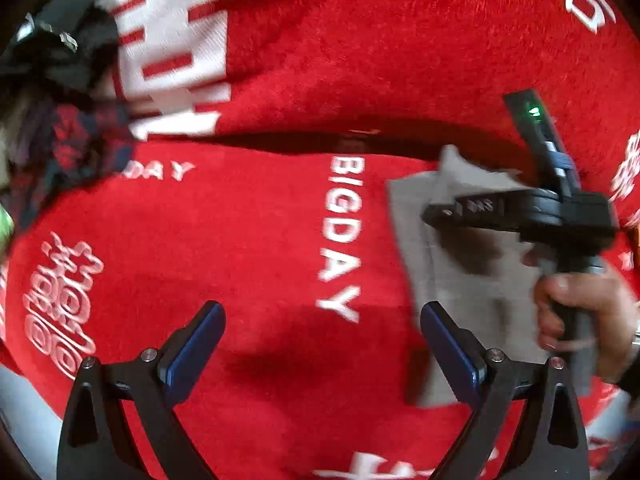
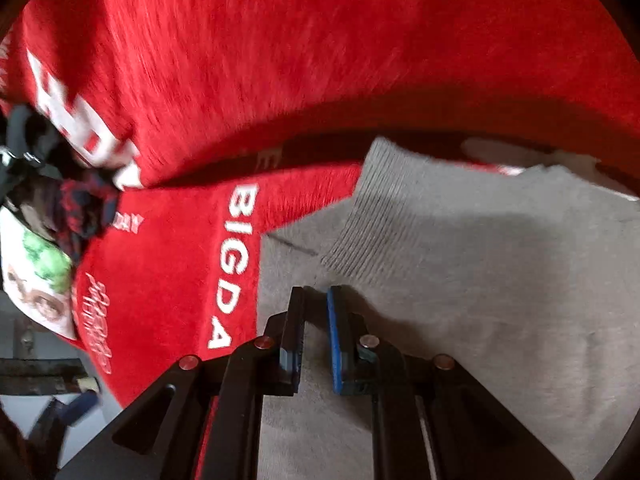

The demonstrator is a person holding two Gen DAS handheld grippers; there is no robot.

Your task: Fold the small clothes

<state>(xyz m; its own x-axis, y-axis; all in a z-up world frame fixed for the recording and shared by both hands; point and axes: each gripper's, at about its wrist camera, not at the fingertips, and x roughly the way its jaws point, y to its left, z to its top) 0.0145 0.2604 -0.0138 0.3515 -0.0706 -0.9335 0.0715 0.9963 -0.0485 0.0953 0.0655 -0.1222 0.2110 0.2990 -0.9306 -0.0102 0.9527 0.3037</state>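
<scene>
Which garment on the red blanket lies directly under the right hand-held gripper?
The plain grey garment with a ribbed cuff. The others, a dark red-and-navy patterned one and a white one with green print, lie at the blanket's far edge.

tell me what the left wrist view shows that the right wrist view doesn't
Only the left wrist view: the left gripper with jaws wide apart over bare red cloth, the right gripper seen from outside, and the hand holding it. Only the right wrist view: the grey garment's ribbed cuff and the right jaws nearly together. Both: grey garment, BIGDAY lettering, dark clothes pile.
</scene>
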